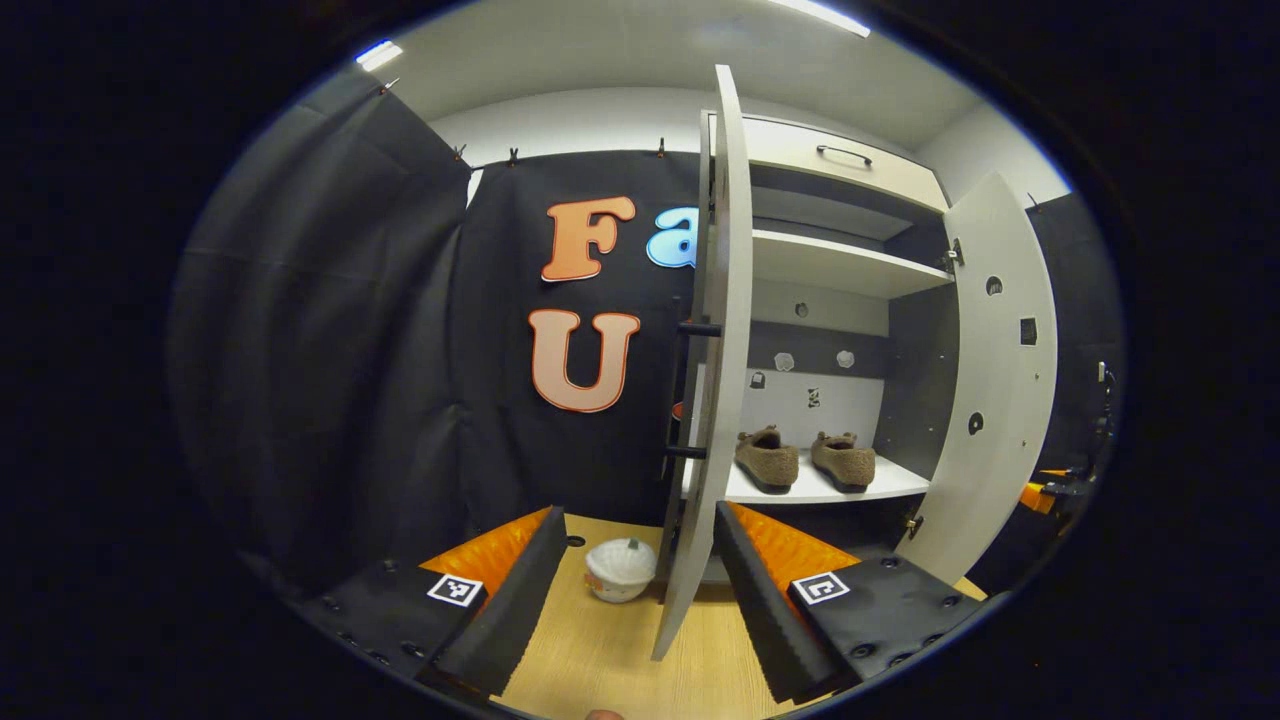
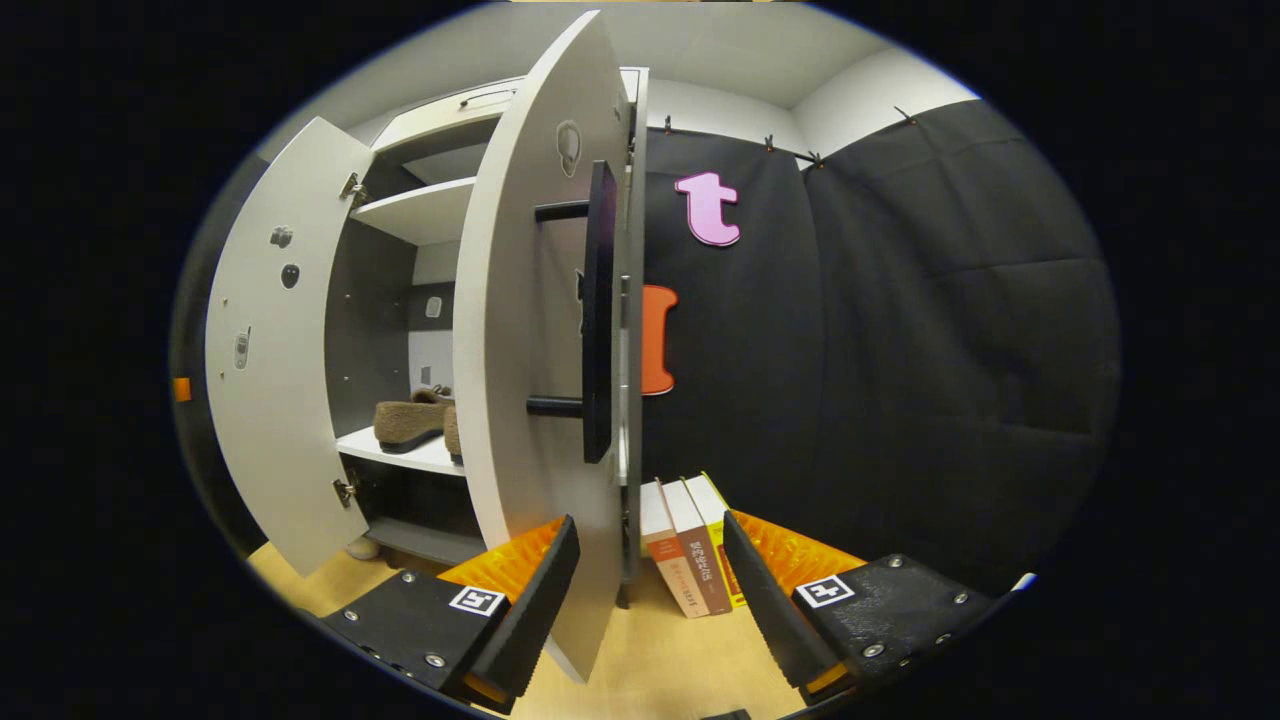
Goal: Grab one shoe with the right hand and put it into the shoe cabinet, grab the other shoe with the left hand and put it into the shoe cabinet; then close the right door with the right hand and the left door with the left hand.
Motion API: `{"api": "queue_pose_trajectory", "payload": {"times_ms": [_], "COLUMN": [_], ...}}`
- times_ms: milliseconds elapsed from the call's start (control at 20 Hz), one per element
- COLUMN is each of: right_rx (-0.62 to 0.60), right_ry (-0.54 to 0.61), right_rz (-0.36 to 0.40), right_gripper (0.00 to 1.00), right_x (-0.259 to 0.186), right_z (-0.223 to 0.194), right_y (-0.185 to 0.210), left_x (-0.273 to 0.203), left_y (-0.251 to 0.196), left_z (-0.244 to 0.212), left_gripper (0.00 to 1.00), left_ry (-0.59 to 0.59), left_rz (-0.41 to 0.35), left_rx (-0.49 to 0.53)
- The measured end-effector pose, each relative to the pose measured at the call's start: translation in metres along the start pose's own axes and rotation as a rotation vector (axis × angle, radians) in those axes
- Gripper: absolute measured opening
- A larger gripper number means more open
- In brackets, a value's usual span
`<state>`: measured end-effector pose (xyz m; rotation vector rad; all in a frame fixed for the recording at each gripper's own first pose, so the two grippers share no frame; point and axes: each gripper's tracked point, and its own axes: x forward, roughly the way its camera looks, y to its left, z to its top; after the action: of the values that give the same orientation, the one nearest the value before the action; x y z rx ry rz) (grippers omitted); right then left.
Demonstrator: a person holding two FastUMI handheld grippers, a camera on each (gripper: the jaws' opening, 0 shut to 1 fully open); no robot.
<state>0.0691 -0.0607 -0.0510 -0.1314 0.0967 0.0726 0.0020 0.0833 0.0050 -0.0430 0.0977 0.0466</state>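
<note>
Left gripper view: my left gripper (image 1: 632,590) hangs with its jaws released, spread wide and grasping nothing. The edge of the left door (image 1: 712,350) stands between the two fingers, touching neither that I can see; its dark bar handle (image 1: 695,390) faces away from the cabinet (image 1: 845,265) interior. Both shoes (image 1: 800,460) rest side by side, soles down, on the lower shelf (image 1: 830,488), heels toward me. The right door (image 1: 990,380) stands swung open beyond them. On the tabletop (image 1: 620,660), a small white lidded cup (image 1: 620,570) sits just beside the bottom edge of the left door.

Right gripper view: my right gripper (image 2: 648,600) is likewise released, jaws apart and empty. The edge of the right door (image 2: 545,330) passes between the fingers; whether it touches either finger cannot be told. Its handle (image 2: 598,310) sits on the outer face. Past this door, the shoes (image 2: 415,420) lie on the shelf (image 2: 400,452), partly hidden by the door. The left door (image 2: 285,350) is open at the far side. Three books (image 2: 690,545) stand upright on the tabletop (image 2: 660,660) near the door's foot.
</note>
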Motion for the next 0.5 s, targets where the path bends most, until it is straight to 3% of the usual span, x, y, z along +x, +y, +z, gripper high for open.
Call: {"api": "queue_pose_trajectory", "payload": {"times_ms": [500], "right_rx": [0.026], "right_ry": [-0.003], "right_rz": [0.119], "right_gripper": [0.90], "right_x": [0.031], "right_z": [0.000], "right_y": [0.074], "left_x": [0.024], "left_y": [0.027], "left_z": [-0.003], "left_gripper": [0.96], "left_ry": [-0.015], "left_rz": [0.035], "left_rx": [0.019]}}
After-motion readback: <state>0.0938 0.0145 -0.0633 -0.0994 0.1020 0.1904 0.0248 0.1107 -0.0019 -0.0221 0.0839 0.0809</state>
